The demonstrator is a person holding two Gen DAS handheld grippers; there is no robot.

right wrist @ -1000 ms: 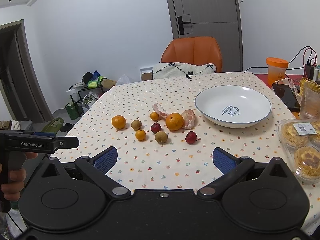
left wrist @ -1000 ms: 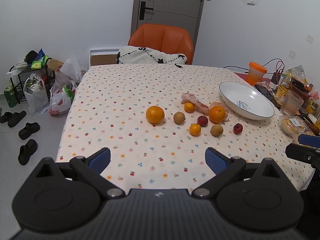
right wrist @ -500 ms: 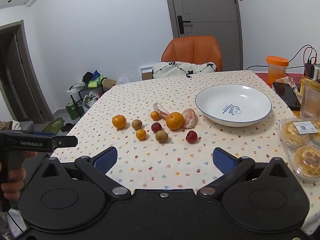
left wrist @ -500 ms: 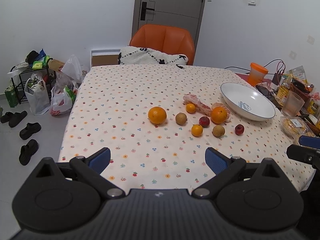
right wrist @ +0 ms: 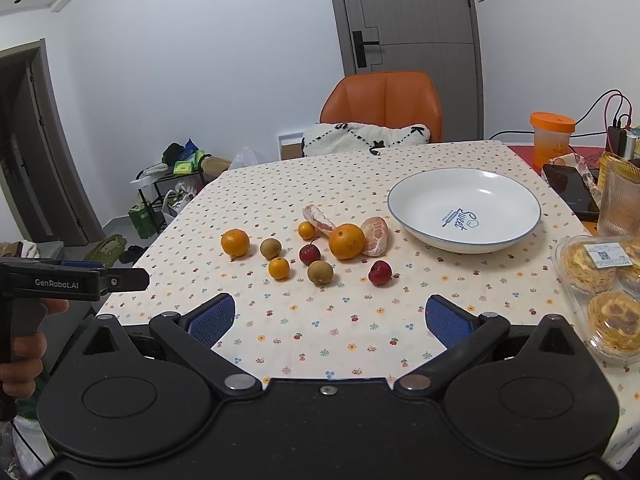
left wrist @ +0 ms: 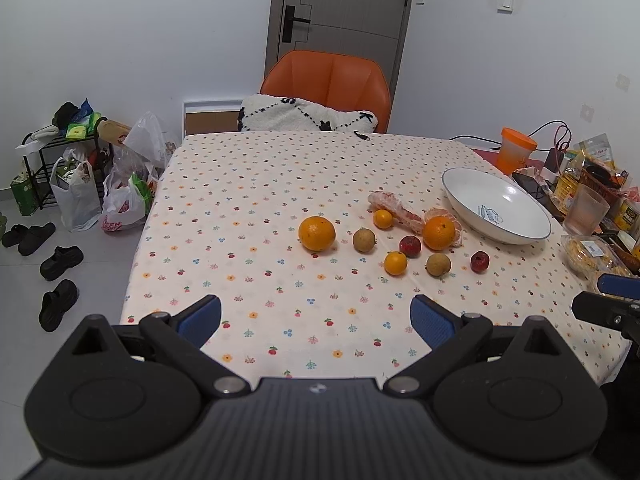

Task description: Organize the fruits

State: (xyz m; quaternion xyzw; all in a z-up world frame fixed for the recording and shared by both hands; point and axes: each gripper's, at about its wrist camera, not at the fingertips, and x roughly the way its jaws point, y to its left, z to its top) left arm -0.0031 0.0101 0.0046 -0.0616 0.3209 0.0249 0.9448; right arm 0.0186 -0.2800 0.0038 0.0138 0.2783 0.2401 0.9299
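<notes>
Both grippers hang above the near edge of the table [left wrist: 248, 184] with nothing between their fingers: the left gripper [left wrist: 316, 316] has its blue pads spread wide, and the right gripper [right wrist: 330, 314] is spread wide as well. A hand [right wrist: 18, 354] holds the left gripper's handle at the left edge of the right wrist view. Fruit lies loose on the flowered cloth, well ahead of both grippers. A large orange [right wrist: 235, 243] sits farthest left, with a brown fruit [right wrist: 271, 248] beside it. A bigger orange [right wrist: 347, 241] touches a peeled citrus piece [right wrist: 375, 236]. Two small red fruits [right wrist: 380, 273] and two small oranges [right wrist: 279, 268] lie among them. An empty white bowl [right wrist: 464, 210] stands just right of the fruit.
</notes>
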